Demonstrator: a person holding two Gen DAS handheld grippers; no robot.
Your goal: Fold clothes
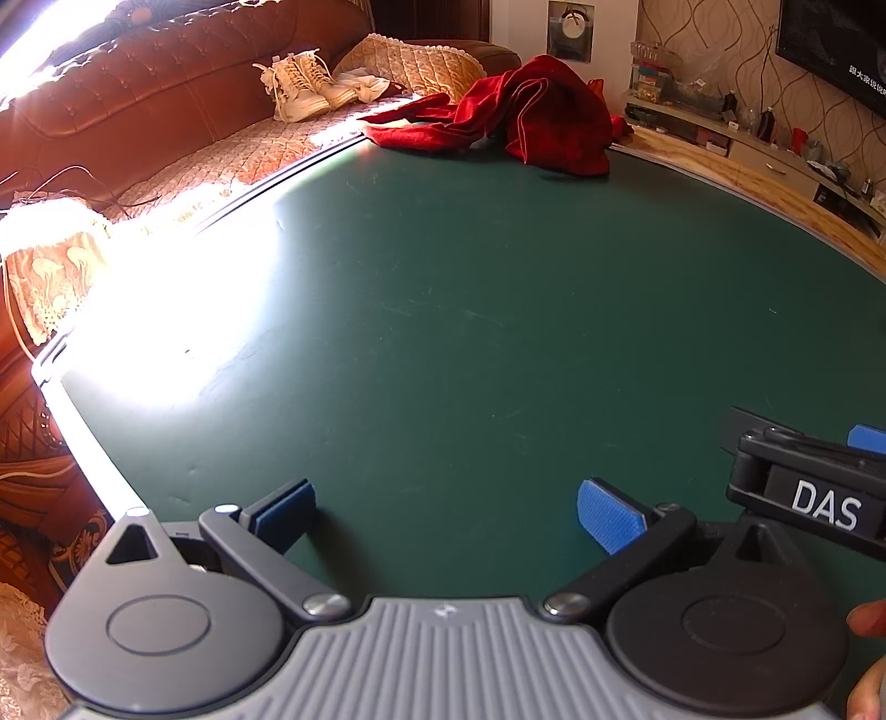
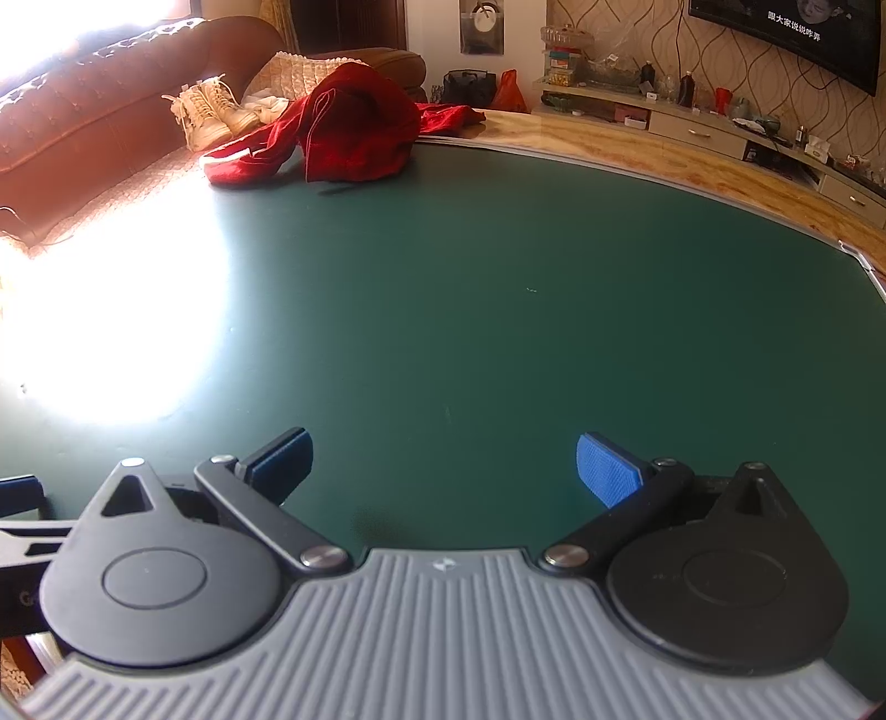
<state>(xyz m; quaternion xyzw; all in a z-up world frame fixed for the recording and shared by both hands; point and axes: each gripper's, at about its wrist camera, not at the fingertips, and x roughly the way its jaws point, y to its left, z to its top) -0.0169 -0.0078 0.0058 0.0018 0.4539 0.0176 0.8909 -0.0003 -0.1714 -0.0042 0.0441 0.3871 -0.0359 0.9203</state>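
A crumpled red garment (image 1: 526, 113) lies in a heap at the far edge of the dark green table (image 1: 470, 332). It also shows in the right wrist view (image 2: 343, 130), at the far left of the table (image 2: 498, 304). My left gripper (image 1: 446, 515) is open and empty, low over the near part of the table, far from the garment. My right gripper (image 2: 443, 468) is open and empty too, also at the near side. The right gripper's body shows at the right edge of the left wrist view (image 1: 814, 487).
A brown leather sofa (image 1: 138, 111) with pale boots (image 1: 302, 88) on it runs along the table's left. A strong sun glare (image 1: 166, 321) washes out the table's left part. A low cabinet (image 2: 720, 127) with bottles and a TV (image 2: 803, 33) stands at the right.
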